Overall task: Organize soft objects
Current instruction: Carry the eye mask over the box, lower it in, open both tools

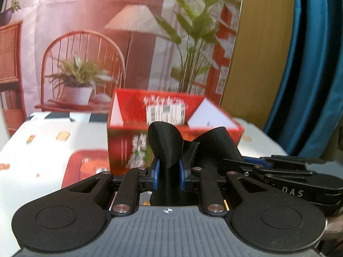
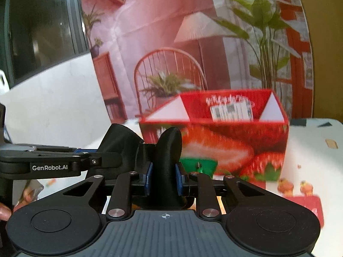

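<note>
A black satin bow (image 1: 188,147) is held off the worktop between two grippers: one loop is pinched between the blue pads of the left gripper (image 1: 169,171), the other loop is clamped by the right gripper (image 2: 164,176), which is seen side-on at the right of the left view. Just beyond, an open red strawberry-printed box (image 2: 225,147) is set on a white patterned tablecloth (image 1: 42,145). A printed room backdrop (image 1: 85,32) is hung behind. Both grippers are angled slightly downward.
</note>
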Motion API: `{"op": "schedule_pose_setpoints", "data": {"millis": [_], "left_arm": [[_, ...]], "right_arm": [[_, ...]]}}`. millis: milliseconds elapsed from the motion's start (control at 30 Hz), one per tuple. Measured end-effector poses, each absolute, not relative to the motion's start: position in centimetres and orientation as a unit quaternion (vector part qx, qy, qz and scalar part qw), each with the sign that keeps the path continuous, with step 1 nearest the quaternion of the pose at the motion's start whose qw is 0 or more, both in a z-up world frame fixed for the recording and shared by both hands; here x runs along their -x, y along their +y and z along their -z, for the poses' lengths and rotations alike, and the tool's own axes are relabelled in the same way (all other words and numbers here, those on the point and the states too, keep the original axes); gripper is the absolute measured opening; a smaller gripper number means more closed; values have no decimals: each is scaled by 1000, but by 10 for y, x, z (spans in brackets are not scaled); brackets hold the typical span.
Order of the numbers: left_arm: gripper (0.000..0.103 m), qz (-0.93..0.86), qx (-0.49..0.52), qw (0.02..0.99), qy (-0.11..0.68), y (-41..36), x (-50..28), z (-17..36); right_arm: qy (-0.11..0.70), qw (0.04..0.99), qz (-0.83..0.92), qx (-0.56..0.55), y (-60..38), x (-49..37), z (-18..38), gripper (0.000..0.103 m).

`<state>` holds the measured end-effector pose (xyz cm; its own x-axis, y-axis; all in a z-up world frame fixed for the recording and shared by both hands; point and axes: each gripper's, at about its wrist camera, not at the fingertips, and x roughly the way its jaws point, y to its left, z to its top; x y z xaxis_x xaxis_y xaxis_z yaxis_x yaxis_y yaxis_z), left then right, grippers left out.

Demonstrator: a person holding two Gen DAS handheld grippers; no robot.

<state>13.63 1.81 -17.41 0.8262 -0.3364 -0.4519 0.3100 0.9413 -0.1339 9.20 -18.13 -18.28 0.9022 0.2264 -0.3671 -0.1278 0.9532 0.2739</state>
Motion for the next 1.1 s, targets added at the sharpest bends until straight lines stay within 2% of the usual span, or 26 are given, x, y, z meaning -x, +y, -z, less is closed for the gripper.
{"op": "schedule_pose_setpoints", "data": {"millis": [367,533,700,1100], "left_arm": [[19,175,54,967,179,7,-217,100],[19,169,36,973,151,-6,-251,86],[19,162,-1,973,165,-23,-281,92],[21,155,-18,941,299,-32,-327,164]], "right_arm": [[150,977,-105,-113,-216,-170,97,20],[138,982,-88,-94,-229,-209,84,20],[144,983,-72,-91,-243,-239,92,20],[267,952,-45,-142,-268,-278,172,21]]}}
